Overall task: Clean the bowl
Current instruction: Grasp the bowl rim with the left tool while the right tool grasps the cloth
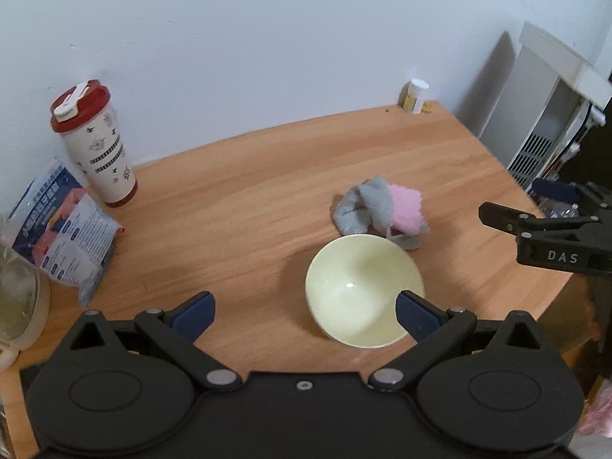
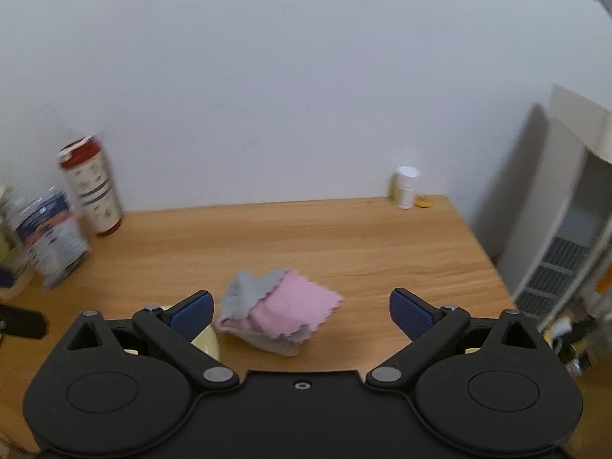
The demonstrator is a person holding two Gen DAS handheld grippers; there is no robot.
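A pale yellow-green bowl [image 1: 363,290] stands upright on the wooden table [image 1: 237,199]. A crumpled grey and pink cloth [image 1: 378,208] lies just behind it, touching its far rim. My left gripper [image 1: 304,311] is open and empty above the table, its right finger over the bowl's near side. My right gripper [image 2: 300,311] is open and empty, with the cloth [image 2: 279,313] lying between and just beyond its fingers. A sliver of the bowl [image 2: 206,342] shows behind its left finger. The right gripper also shows in the left wrist view [image 1: 535,214] at the right edge.
A red-lidded tumbler [image 1: 93,145] and a printed packet [image 1: 63,237] stand at the table's back left, beside a glass container [image 1: 15,298]. A small white bottle [image 1: 415,95] stands at the back right corner. A white appliance [image 1: 543,122] stands beyond the table's right edge.
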